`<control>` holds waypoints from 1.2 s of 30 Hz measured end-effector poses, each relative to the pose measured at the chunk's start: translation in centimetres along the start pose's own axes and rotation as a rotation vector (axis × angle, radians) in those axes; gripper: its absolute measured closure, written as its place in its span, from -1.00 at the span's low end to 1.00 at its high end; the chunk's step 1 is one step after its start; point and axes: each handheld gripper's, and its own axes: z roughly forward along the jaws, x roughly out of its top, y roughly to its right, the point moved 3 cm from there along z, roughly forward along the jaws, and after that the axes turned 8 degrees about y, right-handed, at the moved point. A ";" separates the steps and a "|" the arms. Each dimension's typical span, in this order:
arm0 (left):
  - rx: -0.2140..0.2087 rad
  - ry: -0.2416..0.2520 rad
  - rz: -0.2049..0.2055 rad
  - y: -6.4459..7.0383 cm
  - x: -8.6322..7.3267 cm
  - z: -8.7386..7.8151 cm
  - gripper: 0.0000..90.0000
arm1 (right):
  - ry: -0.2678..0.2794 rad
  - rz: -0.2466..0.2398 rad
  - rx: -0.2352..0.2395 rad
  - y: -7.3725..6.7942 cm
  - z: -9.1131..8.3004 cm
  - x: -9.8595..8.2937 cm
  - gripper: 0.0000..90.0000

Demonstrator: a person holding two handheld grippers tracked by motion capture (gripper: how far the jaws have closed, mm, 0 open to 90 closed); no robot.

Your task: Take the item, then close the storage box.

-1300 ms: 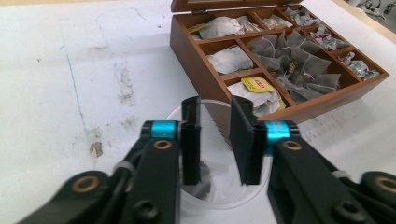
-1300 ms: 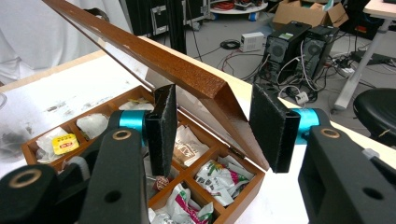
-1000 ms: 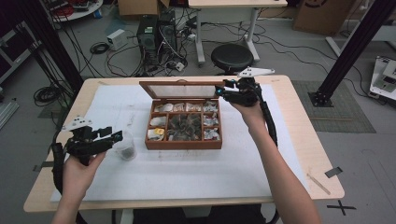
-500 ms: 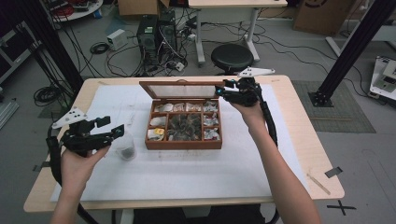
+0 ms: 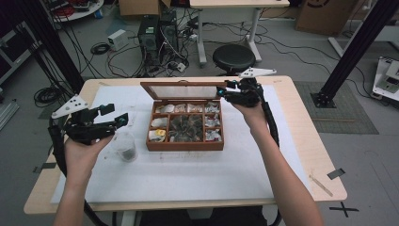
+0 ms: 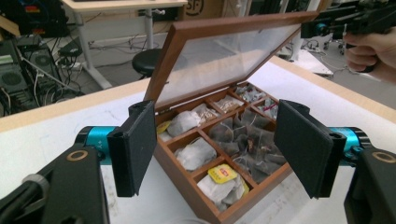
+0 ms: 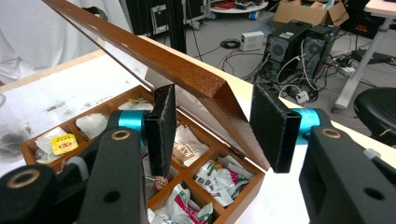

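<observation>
With the right tongs (image 7: pixel 210 130) apart around the glass lid's (image 5: pixel 181 90) corner propping it, steer the wide-open left tongs (image 6: pixel 219 149) squarely over one tea bag (image 6: pixel 223 179) in the wooden tea box (image 5: pixel 184 144).

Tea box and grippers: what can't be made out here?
- Right gripper: whether its pads touch the lid corner between them.
- Tea box: near corner cut off by the left gripper view's bottom edge.
- Cup contents: too small and blurred in the high view.

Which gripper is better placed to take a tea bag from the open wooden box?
Left. The left gripper hangs open beside the wooden box; the right gripper straddles the lid's corner.
</observation>
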 end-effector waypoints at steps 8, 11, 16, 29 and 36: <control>-0.014 0.022 0.011 0.5 0.1 -0.1 -0.33 | -0.004 -0.001 -0.001 -0.1 -0.1 0.0 0.17; -0.018 0.035 0.017 0.5 0.2 -0.3 -0.33 | -0.006 -0.001 0.001 -0.1 -0.1 0.0 0.17; -0.026 0.045 0.023 0.7 0.3 -0.3 -0.33 | -0.006 0.000 0.002 -0.1 -0.1 0.0 0.17; -0.033 0.045 0.018 0.7 0.0 -0.5 -0.33 | -0.011 -0.002 0.006 -0.2 -0.2 -0.2 0.16; -0.029 0.080 0.021 0.7 0.1 -1.0 -0.33 | -0.009 0.002 0.010 -0.3 -0.3 -0.4 0.16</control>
